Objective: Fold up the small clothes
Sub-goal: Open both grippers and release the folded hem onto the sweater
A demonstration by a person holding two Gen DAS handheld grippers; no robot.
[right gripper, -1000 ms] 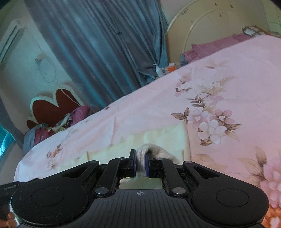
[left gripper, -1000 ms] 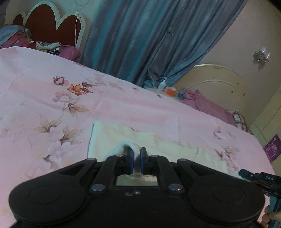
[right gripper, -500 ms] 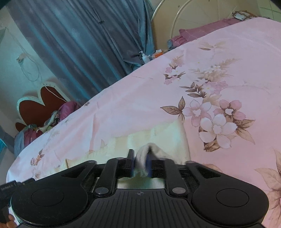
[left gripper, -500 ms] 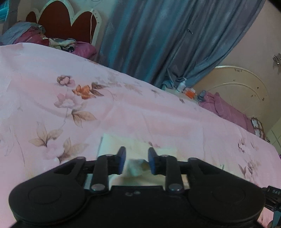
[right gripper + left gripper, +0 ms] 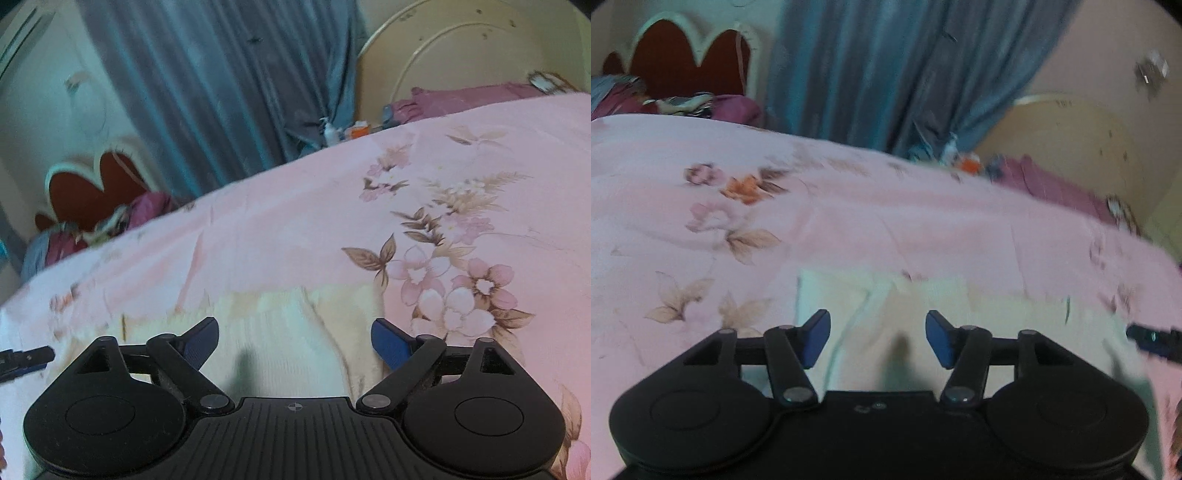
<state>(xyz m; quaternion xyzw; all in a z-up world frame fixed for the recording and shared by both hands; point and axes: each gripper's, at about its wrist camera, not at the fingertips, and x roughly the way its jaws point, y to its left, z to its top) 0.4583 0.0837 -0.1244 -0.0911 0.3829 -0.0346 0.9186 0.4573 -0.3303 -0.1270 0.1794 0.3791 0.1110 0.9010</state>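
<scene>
A small pale yellow garment [image 5: 923,310] lies flat on the pink floral bedsheet [image 5: 849,229], folded over on itself. My left gripper [image 5: 877,338] is open just above its left part, nothing between the blue pads. In the right wrist view the same garment [image 5: 295,325] lies under my right gripper [image 5: 293,345], which is open wide and empty. The tip of the right gripper shows at the right edge of the left view [image 5: 1152,338]. The tip of the left gripper shows at the left edge of the right view [image 5: 26,358].
The pink floral bedsheet [image 5: 443,221] spreads all around the garment. A red scalloped headboard [image 5: 687,62] with piled bedding stands at the far left, blue curtains [image 5: 886,66] behind, a cream headboard [image 5: 1071,140] and small bottles at the far right.
Both grippers were shut on pinched folds of the garment; both have opened and let it drop flat. The left opened first, the right after. Both views are slightly blurred from motion.
</scene>
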